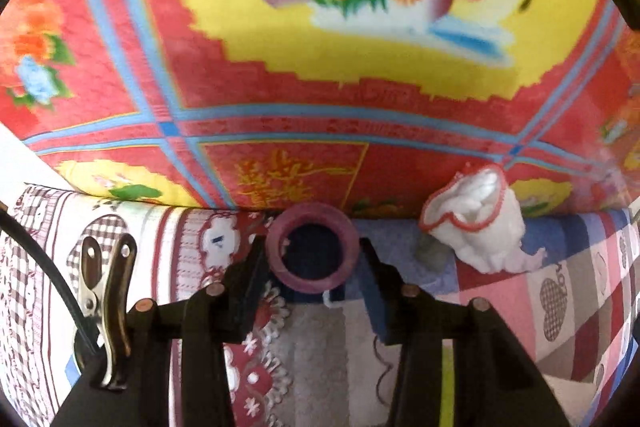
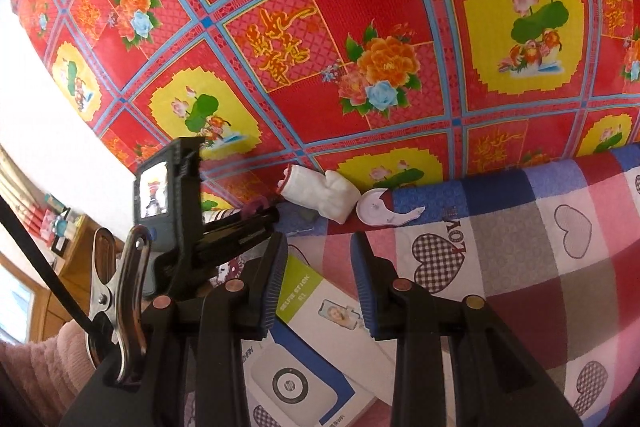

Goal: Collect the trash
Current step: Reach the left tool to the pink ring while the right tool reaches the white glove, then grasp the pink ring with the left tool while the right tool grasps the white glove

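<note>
Already the left gripper (image 1: 312, 263) brackets a purple ring (image 1: 312, 247), its jaws not visibly pressing; closing off-centre could squirt it away. Just right lies a white glove (image 1: 476, 227). The right gripper (image 2: 320, 251) hangs open, empty, over the bed (image 2: 520, 247).

Below me lies a bed under a patchwork quilt (image 2: 520, 247) of hearts and checks. On it, along the red floral wall covering, rest a purple ring (image 1: 311, 247), a crumpled white glove (image 2: 320, 193) and a white tape dispenser (image 2: 376, 211); nearer me, a white box (image 2: 320, 307).
</note>
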Motion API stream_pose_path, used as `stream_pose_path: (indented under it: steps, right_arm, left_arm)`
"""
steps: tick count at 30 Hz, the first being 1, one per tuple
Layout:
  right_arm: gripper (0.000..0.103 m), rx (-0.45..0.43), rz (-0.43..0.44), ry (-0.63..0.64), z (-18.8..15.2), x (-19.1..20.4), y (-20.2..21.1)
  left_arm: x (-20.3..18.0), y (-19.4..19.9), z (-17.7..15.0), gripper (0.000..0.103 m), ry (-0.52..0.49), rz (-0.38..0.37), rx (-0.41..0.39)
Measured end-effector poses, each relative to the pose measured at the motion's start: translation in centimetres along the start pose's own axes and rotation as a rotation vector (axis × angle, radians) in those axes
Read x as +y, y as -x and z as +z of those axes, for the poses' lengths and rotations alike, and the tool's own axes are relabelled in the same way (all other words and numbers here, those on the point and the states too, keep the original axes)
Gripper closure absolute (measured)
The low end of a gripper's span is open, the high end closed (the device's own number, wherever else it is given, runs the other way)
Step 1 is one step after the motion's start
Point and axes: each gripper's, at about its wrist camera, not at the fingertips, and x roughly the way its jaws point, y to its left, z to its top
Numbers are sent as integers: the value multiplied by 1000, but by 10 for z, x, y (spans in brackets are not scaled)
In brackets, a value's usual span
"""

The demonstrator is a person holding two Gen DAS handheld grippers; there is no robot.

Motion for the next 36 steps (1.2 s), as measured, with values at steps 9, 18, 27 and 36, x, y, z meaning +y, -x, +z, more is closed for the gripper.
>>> stream_pose_path:
  steps: [9, 18, 27, 36]
  right_arm:
    - [59, 67, 23, -46, 10, 8, -38]
    - [55, 124, -42, -38, 25, 12, -98]
    - [55, 172, -165, 78, 31, 21, -137]
    - [78, 174, -156, 68, 31, 19, -145]
  left_arm:
    - [41, 49, -21, 57, 56, -13, -28]
    - [78, 86, -50, 57, 81, -3, -18]
    - [106, 95, -53, 57, 120, -12, -14]
    - [111, 95, -53, 57, 121, -15, -13]
